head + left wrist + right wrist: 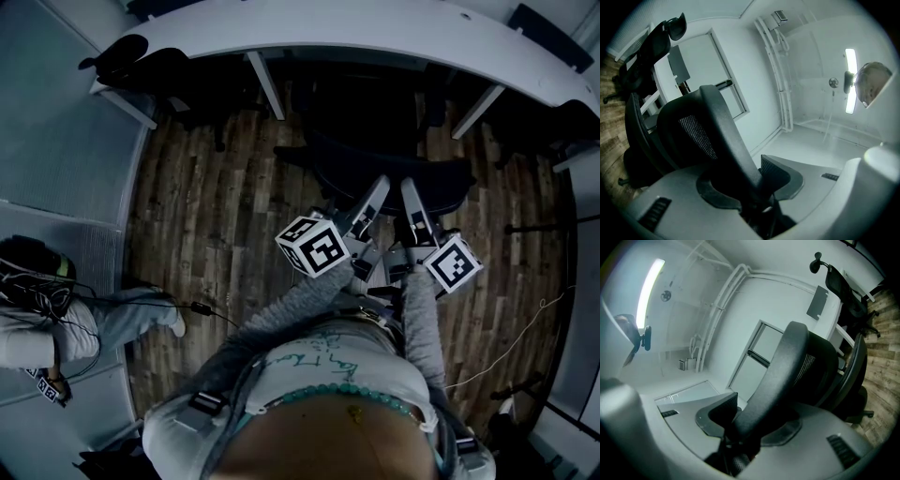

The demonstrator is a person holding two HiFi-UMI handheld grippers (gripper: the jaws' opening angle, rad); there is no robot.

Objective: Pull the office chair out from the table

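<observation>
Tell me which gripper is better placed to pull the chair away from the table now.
Neither clearly: the left gripper and the right gripper are both shut on the back rim of the chair, side by side, facing the table. Pulling with both together looks steadiest.

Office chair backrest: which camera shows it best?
Left gripper view: the backrest shows mesh and rim, gripped by the left claw. Right gripper view shows the rim in the right claw; head view, a dark shape.

Black mesh office chair (375,164) at white table (328,37)
</observation>
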